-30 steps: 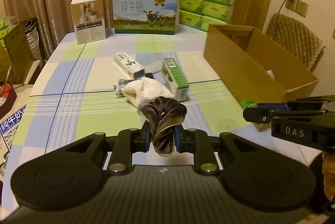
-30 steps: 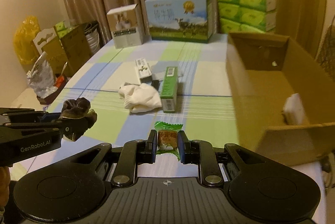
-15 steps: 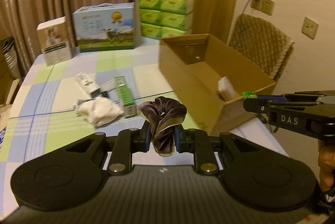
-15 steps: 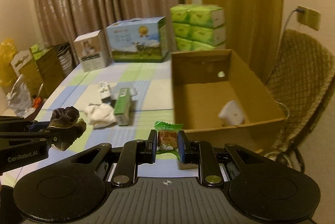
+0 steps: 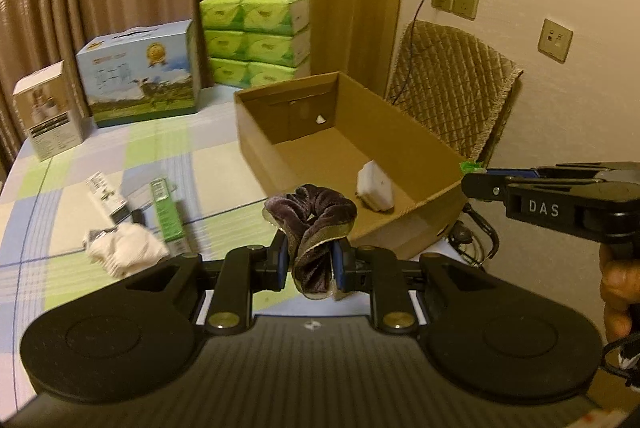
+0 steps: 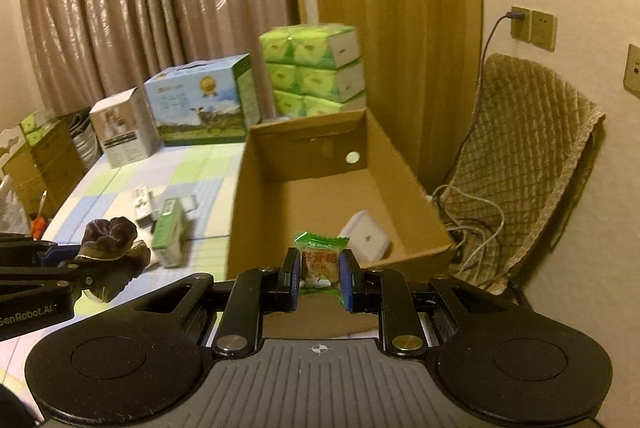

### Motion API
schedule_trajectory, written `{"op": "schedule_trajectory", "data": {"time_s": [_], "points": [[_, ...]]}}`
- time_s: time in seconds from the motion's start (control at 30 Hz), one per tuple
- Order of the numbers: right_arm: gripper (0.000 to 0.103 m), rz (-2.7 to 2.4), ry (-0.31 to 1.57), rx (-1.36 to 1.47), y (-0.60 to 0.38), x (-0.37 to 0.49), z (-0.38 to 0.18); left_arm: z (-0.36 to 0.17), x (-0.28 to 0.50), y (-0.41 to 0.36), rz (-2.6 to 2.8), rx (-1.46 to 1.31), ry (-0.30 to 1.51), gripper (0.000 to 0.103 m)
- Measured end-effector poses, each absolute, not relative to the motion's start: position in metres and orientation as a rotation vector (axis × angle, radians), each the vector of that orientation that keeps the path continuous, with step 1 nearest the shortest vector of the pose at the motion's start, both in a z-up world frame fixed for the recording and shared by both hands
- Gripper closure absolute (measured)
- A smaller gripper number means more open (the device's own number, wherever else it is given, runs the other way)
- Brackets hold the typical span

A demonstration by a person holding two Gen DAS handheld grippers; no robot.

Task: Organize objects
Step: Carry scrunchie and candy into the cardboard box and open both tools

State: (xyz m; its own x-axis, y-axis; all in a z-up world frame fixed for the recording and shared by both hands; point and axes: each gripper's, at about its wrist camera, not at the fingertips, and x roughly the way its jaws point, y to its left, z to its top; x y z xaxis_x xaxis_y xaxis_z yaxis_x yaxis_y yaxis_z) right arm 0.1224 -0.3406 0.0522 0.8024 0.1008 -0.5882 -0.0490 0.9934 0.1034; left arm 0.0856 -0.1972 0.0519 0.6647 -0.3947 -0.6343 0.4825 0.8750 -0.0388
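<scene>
A: What did we have in the left gripper (image 5: 310, 260)?

B: We had its jaws clenched on the dark velvet scrunchie (image 5: 314, 216), which bunched up above the pads and hung a little below them. From the right wrist view we saw the same gripper (image 6: 86, 266) come in from the left edge with the scrunchie (image 6: 110, 240) at its tip, over the checked tablecloth (image 5: 100, 163).

A: And the right gripper (image 6: 320, 280)?

B: We had it clamped on a green-wrapped candy (image 6: 321, 262), label toward the camera, wrapper ends sticking out above and below the pads. We held it just before the near wall of the open cardboard box (image 6: 400, 187). In the left wrist view we saw only the green tip of the candy (image 5: 471, 167) at the end of that gripper (image 5: 478, 179), close to the box's (image 5: 260, 131) near right corner.

A: What did we see inside the box?

B: One white squarish item (image 6: 366, 238), lying near the front wall.

A: And on the table?

B: We saw a white cloth (image 5: 126, 254), a green carton (image 5: 168, 214) and a white carton (image 5: 106, 195) lying close together left of the box. At the far edge stood a milk case (image 5: 140, 71), a small white box (image 5: 48, 111) and stacked green tissue packs (image 5: 256, 35).
</scene>
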Motion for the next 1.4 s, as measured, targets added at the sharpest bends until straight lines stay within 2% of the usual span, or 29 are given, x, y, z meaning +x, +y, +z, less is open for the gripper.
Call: {"op": "schedule_trajectory", "data": {"time_s": [0.77,0.8,0.87,0.9,1.4], "points": [[0.086,0.081,0.670,0.103,-0.384,0.204,0.036,0.028,0.168,-0.285,-0.573,0.167,0.749,0.084],[0.086,0.080,0.672,0.106,-0.385,0.207,0.035,0.026,0.170,-0.286,-0.573,0.171,0.750,0.084],[0.086,0.076,0.673,0.113,-0.387,0.210,0.033,0.023,0.176,-0.291,-0.579,0.177,0.743,0.074],[0.086,0.073,0.674,0.116,-0.389,0.212,0.032,0.021,0.179,-0.292,-0.577,0.176,0.735,0.073],[0.086,0.114,0.686,0.147,-0.381,0.224,0.023,0.025,0.183,-0.241,-0.480,0.116,0.724,0.071]]}}
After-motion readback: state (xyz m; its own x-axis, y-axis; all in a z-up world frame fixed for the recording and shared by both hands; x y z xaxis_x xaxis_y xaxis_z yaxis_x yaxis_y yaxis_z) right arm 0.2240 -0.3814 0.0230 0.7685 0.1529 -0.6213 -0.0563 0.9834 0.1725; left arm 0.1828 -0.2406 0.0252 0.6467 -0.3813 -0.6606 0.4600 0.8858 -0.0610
